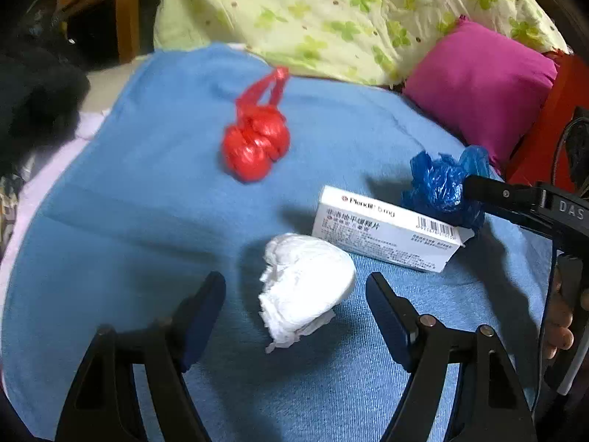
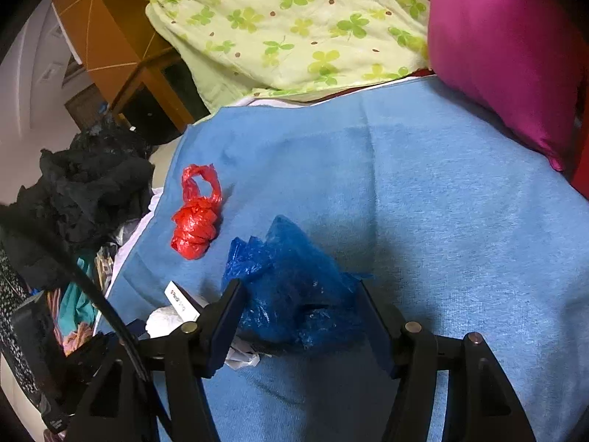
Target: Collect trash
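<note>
Nearest the left camera, the left gripper (image 1: pixel 296 287) stands wide open with the crumpled white paper wad (image 1: pixel 303 285) between its two black fingers, neither pad touching it. To take it well, the fingers should sink until their tips straddle the thickest part of the wad, low against the blue fleece blanket (image 1: pixel 147 221), and then close evenly; the paper looks soft, so a squeeze across the middle will likely hold better than a nip at the ragged lower edge.

Just beyond the wad lies the white cardboard medicine box (image 1: pixel 390 235), close enough that the far finger could nudge it, so the approach is best kept straight down.

In the right camera, the right gripper (image 2: pixel 298 302) has the crumpled dark blue plastic bag (image 2: pixel 291 287) between its fingers. The pads sit against the bag's sides, partly closed, though whether they truly pinch it or only brush the loose film I cannot tell. Thin plastic like this tends to slip, so the jaws should gather a thick fold before any lift. The bag rests on the blanket, touching the far end of the box.

Farther out, well apart from both grippers, the knotted red plastic bag (image 1: pixel 256 143) lies on the blanket with its handles pointing away, waiting its turn. Behind it are a green clover-print quilt (image 1: pixel 331 11) and a magenta cushion (image 1: pixel 478 88), neither of which is trash.
</note>
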A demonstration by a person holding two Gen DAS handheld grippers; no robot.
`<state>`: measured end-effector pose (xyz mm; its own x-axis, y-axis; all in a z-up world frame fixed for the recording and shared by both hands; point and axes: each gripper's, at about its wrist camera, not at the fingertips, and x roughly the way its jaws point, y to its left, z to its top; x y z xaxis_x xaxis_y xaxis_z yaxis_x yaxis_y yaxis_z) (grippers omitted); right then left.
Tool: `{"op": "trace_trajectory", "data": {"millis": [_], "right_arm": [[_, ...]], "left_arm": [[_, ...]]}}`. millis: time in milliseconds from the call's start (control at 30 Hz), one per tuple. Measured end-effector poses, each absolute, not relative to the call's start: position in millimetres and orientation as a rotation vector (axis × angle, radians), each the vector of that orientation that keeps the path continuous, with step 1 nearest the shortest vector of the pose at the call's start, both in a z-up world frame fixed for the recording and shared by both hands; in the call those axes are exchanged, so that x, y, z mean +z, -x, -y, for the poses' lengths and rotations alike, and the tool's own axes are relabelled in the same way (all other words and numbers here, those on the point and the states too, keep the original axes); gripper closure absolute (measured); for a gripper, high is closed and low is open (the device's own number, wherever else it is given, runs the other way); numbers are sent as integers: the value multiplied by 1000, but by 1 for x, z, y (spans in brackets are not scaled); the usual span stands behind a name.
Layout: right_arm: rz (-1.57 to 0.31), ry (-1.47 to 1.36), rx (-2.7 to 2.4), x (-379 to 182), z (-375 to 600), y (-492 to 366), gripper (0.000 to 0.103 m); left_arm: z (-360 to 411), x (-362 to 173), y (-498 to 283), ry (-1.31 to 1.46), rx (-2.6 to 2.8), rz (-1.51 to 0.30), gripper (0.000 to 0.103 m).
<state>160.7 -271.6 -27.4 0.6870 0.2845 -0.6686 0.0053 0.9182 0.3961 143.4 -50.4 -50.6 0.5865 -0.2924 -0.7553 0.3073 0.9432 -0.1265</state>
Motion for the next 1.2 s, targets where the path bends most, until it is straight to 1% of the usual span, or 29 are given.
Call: {"op": "trace_trajectory", "data": {"millis": [67, 167, 233, 267, 300, 333, 367, 433, 533, 633, 800, 1200], "right_arm": [[-810, -379, 166, -29, 270, -163, 37], [-831, -389, 186, -33, 269, -166, 37], [-848, -399, 200, -36, 269, -168, 37], [-849, -398, 200, -36, 268, -168, 37], [-848, -397, 201, -36, 267, -168, 40], [-847, -395, 205, -36, 266, -168, 45], [-845, -392, 207, -35, 265, -167, 48], [-838, -374, 210, -33, 262, -166, 56], [-823, -340, 218, -29, 256, -164, 68], [-817, -314, 222, -27, 251, -162, 72], [-814, -311, 218, -25, 251, -159, 73], [-812, -360, 168, -21, 275, -151, 74]], "left_arm": [[53, -54, -147, -21, -355, -892, 26], [59, -60, -149, -57, -355, -909, 34], [63, -62, -148, -79, -360, -916, 44], [65, -63, -147, -86, -362, -915, 46], [66, -63, -147, -94, -363, -913, 47], [67, -63, -147, -99, -363, -910, 48], [68, -62, -146, -104, -362, -906, 48], [68, -63, -146, -111, -360, -903, 54], [69, -63, -145, -121, -359, -900, 56], [70, -62, -145, -129, -358, -893, 58], [68, -62, -146, -134, -342, -894, 61], [52, -68, -152, -112, -298, -905, 61]]}}
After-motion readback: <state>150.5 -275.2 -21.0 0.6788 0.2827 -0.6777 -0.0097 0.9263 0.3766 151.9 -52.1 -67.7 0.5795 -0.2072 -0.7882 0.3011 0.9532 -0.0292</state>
